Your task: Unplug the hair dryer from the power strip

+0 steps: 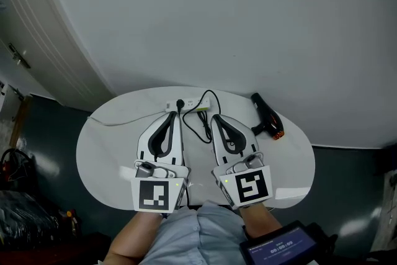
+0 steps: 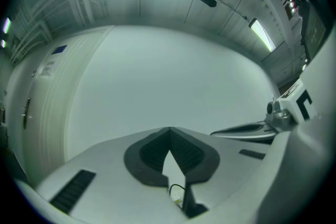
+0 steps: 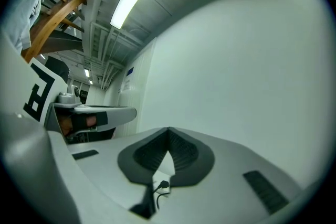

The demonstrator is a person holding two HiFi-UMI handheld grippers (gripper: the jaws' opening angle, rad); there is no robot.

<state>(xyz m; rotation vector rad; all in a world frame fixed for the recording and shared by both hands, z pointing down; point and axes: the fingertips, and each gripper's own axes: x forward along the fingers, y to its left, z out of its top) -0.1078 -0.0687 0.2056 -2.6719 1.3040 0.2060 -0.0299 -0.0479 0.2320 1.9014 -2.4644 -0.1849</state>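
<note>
2 closed, empty, left hand-held gripper (image 1: 175,115), right hand-held gripper (image 1: 216,117)

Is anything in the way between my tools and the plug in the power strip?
Nothing blocks it. The black plug sits in the power strip just beyond the left tool. Only the loose black cable lies between it and the right tool.

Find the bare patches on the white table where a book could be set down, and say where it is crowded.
Bare: the left end of the table, beside the left gripper; also the right part nearer than the hair dryer. Crowded: the far middle, around the power strip and black cord.
</note>
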